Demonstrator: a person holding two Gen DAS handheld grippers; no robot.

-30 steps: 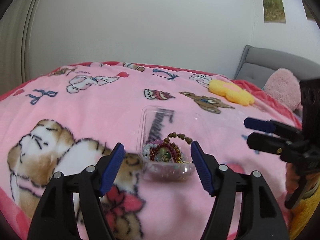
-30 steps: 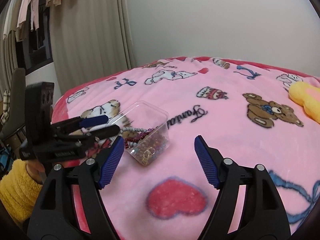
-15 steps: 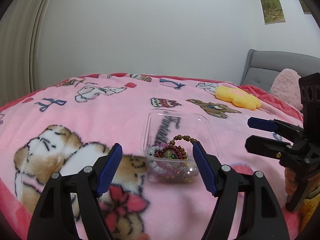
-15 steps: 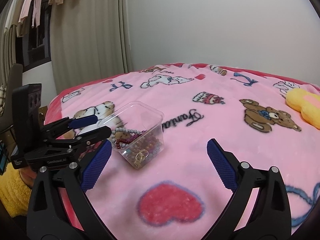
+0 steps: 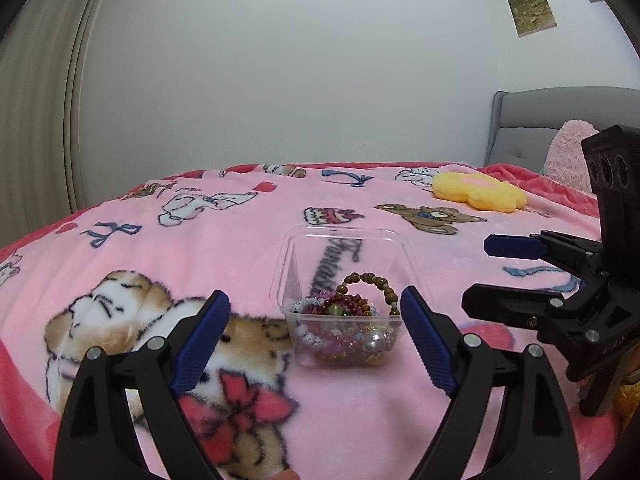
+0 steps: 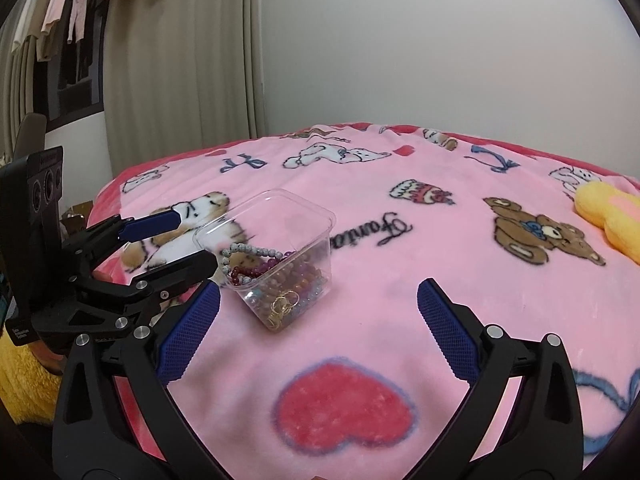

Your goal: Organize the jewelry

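A clear plastic box (image 5: 344, 240) stands on the pink blanket, holding beaded bracelets: a brown one (image 5: 368, 280), a grey one (image 6: 248, 250), dark red ones and gold rings (image 6: 284, 304). My left gripper (image 5: 314, 300) is just in front of the box, its jaws opening; its blue pads stand on either side of the box and do not press on it. It also shows at the left as the left gripper (image 6: 194, 240). My right gripper (image 6: 320, 288) is wide open and empty, to the box's right. In the left wrist view the right gripper (image 5: 478, 274) sits at the right edge.
A yellow flower cushion (image 5: 478, 192) lies at the far right of the blanket (image 6: 400, 320). A pink plush (image 5: 568, 152) leans on the grey headboard (image 5: 520, 120). Curtains (image 6: 180, 60) hang beyond the bed's left edge. A yellow sleeve (image 6: 20, 376) shows behind the left gripper.
The jaws of both grippers have spread wider. The left wrist view has tipped up a little. The box has stayed where it was.
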